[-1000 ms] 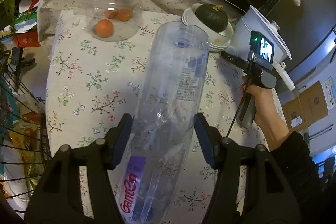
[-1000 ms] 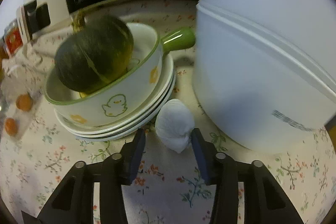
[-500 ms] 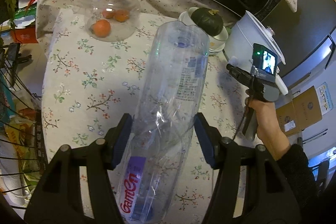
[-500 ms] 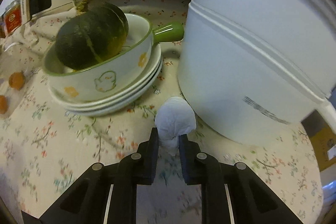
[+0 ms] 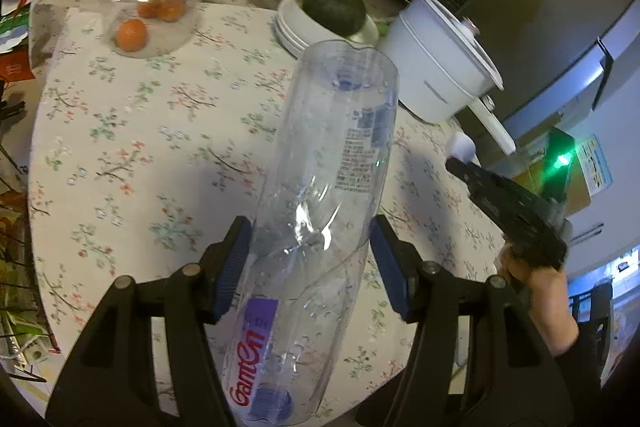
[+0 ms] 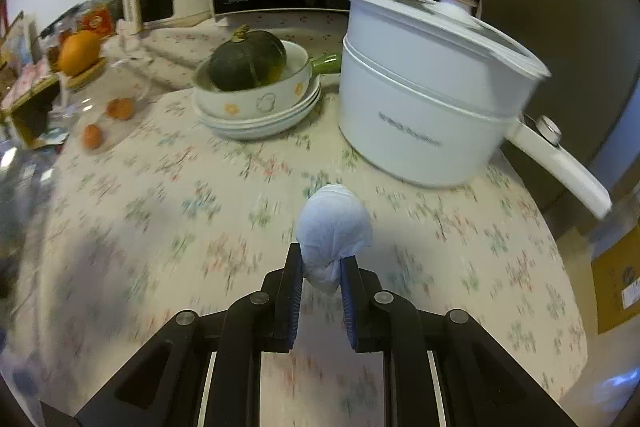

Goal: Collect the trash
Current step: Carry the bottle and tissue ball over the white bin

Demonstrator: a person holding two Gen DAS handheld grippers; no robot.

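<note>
Gripping: left claw clamped on clear plastic bottle; right claw pinching white paper wad, pot beyond.

Bottle: clear plastic, empty, dented at mid-body; purple label with red lettering near the lower end; base pointed away from the camera; tilted, held above the flowered tablecloth between two blue pads.
Tissue wad: white, crumpled into a ball, twisted tail at the bottom; tail pinched between two blue pads; raised off the tablecloth, near the white pot.
</note>
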